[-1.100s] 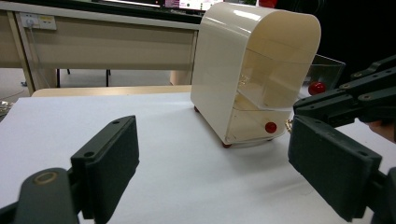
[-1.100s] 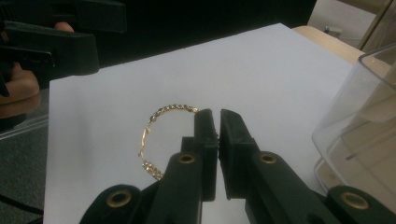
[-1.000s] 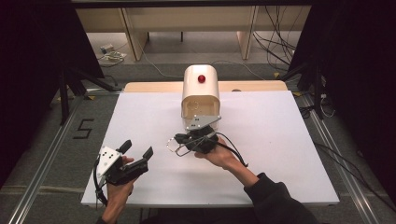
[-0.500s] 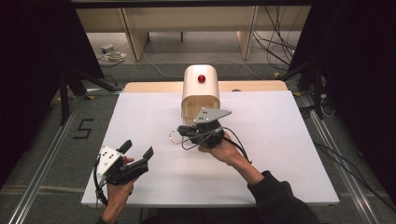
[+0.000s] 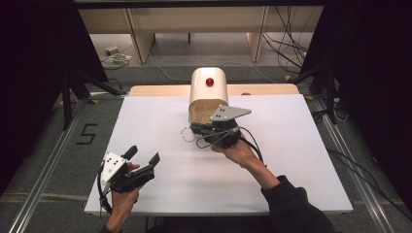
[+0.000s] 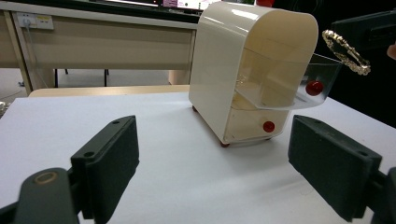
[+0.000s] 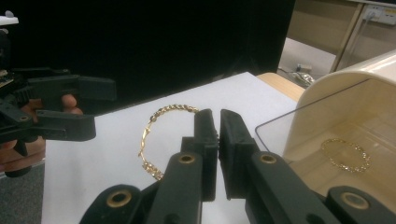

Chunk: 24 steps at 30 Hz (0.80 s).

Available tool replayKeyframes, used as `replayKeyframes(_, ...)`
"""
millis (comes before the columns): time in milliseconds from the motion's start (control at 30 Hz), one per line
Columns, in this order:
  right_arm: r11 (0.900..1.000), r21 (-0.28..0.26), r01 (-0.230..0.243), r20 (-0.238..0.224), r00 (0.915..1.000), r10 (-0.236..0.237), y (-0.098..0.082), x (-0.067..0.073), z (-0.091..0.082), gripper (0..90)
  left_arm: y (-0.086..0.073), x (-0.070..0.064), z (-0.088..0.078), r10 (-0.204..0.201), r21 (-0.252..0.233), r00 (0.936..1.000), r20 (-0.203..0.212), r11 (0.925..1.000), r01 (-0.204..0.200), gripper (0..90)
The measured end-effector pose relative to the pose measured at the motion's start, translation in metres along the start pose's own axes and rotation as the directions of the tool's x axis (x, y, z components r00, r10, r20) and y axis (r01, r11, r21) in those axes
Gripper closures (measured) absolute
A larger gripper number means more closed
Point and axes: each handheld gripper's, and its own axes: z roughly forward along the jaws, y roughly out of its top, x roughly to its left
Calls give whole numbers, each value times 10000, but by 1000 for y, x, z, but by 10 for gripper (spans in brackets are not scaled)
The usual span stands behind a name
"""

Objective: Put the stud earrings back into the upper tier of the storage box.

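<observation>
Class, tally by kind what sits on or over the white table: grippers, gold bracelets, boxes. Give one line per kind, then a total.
Grippers: 2 (left gripper, right gripper)
Gold bracelets: 2 (held bracelet, bracelet in the drawer)
Boxes: 1 (cream box)
Total: 5

1. Lab or test room, a recording setup rather than a home.
2. White flat rectangular counter (image 5: 145, 121) stands on grey carpet between metal floor rails (image 5: 46, 174).
3. Black curtains (image 5: 34, 58) hang on both sides.
4. Loose black cables (image 5: 291, 29) and a white power strip (image 5: 112, 50) lie on the floor.
5. Taped numeral "5" (image 5: 86, 133) marks the carpet.
</observation>
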Motion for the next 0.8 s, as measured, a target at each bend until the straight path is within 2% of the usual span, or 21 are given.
replayKeyframes(533,9989,-406,-239,427,9988,257,5,-14,-13,865,0,0,0,1,-10,10000,26,10000,-1,156)
replayKeyframes(800,9975,-574,-404,818,9956,450,6,-24,-19,865,0,0,0,17,-30,10000,36,10000,-17,156)
